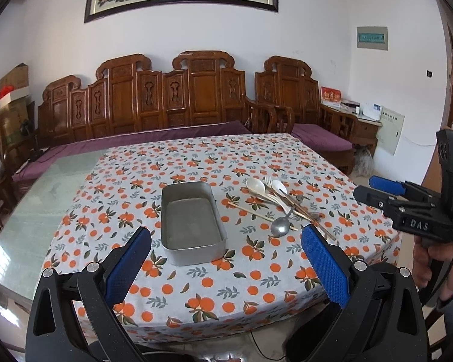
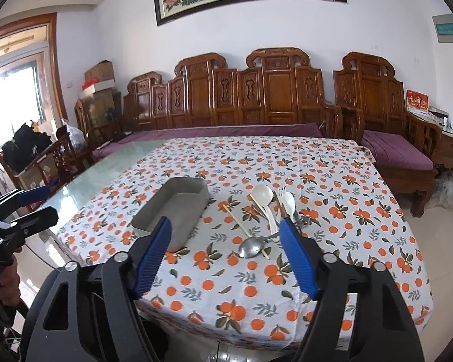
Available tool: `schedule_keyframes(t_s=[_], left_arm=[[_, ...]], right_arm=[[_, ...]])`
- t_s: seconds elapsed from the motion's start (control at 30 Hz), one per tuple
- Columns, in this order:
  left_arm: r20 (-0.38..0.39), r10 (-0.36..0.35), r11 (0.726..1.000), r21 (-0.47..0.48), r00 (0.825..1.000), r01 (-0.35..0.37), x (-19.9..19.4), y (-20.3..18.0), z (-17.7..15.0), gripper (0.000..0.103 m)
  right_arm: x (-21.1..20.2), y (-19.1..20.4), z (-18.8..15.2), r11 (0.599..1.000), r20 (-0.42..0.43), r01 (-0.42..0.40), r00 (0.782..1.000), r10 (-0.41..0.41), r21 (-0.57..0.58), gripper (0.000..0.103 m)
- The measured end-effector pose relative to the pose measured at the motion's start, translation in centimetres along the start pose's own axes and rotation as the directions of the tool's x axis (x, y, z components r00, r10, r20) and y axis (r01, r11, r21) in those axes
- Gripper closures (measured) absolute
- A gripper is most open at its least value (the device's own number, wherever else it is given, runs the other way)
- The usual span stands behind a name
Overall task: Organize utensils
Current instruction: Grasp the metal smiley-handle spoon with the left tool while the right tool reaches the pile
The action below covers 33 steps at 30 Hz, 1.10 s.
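Several utensils (image 2: 268, 220) — ahead of right tool (image 2: 226, 247)

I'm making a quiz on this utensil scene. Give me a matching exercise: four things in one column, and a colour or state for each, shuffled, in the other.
Things:
1. tin
2. metal spoon
3. plastic spoons
4. left gripper

States:
A. white, lying among the utensils
B. grey, empty, left of the utensils
C. open, holding nothing
D. silver, bowl nearest the cameras

Pairs: 1-B, 2-D, 3-A, 4-C
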<state>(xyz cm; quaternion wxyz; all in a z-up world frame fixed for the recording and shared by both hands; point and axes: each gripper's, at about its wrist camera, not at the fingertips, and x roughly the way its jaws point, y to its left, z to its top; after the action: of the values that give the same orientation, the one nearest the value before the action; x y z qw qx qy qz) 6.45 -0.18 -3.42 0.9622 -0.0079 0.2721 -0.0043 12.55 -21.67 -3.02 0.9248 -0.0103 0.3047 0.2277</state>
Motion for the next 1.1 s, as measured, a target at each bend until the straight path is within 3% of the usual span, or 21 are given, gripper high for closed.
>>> schedule_keyframes(t_s=[0.47, 0.8, 1.1], left_arm=[[-0.075, -0.051, 0.998, 0.035, 0.996, 0.054, 5.6, -1.4, 1.4, 0.010], [-0.152, -0.110, 0.990, 0.067, 0.982, 0.121, 11.4, -4.1, 1.6, 0.030], [-0.238, -0.178, 0.975, 0.086, 0.955, 0.203, 18.1, -7.4, 1.4, 0.047]], right_arm=[[5.9, -5.8, 1.9, 0.998, -0.104, 0.054, 0.993, -0.055, -0.009, 0.045], [9.7, -9.8, 0.4, 0.997, -0.179, 0.077, 0.981, -0.077, -0.006, 0.048], [12.4, -13.2, -1.0, 0.995, -0.237, 0.094, 0.968, -0.084, 0.031, 0.049]])
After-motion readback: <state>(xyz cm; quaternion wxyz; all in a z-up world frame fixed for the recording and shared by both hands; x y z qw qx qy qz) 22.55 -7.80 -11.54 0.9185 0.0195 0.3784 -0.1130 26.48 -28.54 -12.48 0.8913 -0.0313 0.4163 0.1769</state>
